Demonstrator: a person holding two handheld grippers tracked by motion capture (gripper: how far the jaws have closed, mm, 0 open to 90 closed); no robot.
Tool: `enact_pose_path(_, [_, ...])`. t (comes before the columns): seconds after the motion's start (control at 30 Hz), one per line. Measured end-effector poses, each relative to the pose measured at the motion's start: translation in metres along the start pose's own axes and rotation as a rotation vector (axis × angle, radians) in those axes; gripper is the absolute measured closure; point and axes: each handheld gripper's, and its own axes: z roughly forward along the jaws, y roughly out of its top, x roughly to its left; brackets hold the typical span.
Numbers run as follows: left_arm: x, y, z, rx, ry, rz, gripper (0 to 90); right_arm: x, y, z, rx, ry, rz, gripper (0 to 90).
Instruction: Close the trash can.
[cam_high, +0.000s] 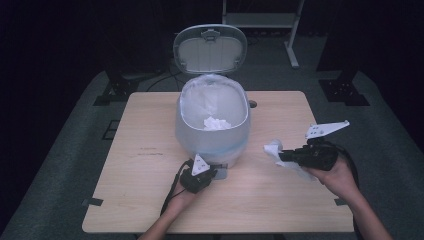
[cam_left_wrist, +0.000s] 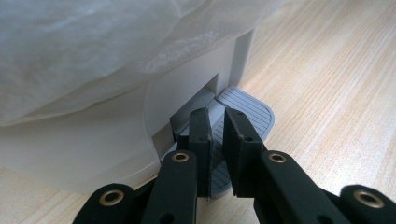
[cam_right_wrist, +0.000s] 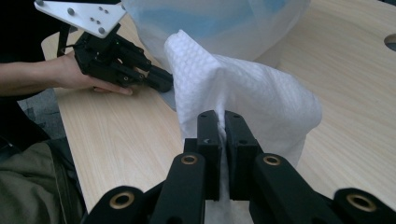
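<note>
Starting at the left of the high view, a bare stretch of the wooden table (cam_high: 135, 200) is seen, with a faint dark mark on it. Next, the left gripper (cam_high: 210, 174) is held low at the front foot of the bin (cam_high: 212, 132). In the left gripper view its jaws are nearly closed, a narrow gap left between them, and nothing is gripped; they are set on the grey ribbed pedal (cam_left_wrist: 247, 109) that sticks out from the bin's base. The bin's lid (cam_high: 210, 48) is stood up open, a thin bag liner (cam_left_wrist: 88, 51) is draped over the rim, and a crumpled white wad (cam_high: 217, 123) is seen inside. Farther right, the right gripper (cam_high: 281, 156) is clamped on a white paper towel (cam_right_wrist: 243, 91), held above the table just beside the bin.
</note>
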Motion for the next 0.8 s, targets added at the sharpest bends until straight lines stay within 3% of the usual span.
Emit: enact_pose_path(0.8, [0.0, 0.0, 0.0, 0.002, -0.004, -0.003, 81.6, 0.016, 0.042, -0.017, -0.028, 0.0, -0.064, 85.5])
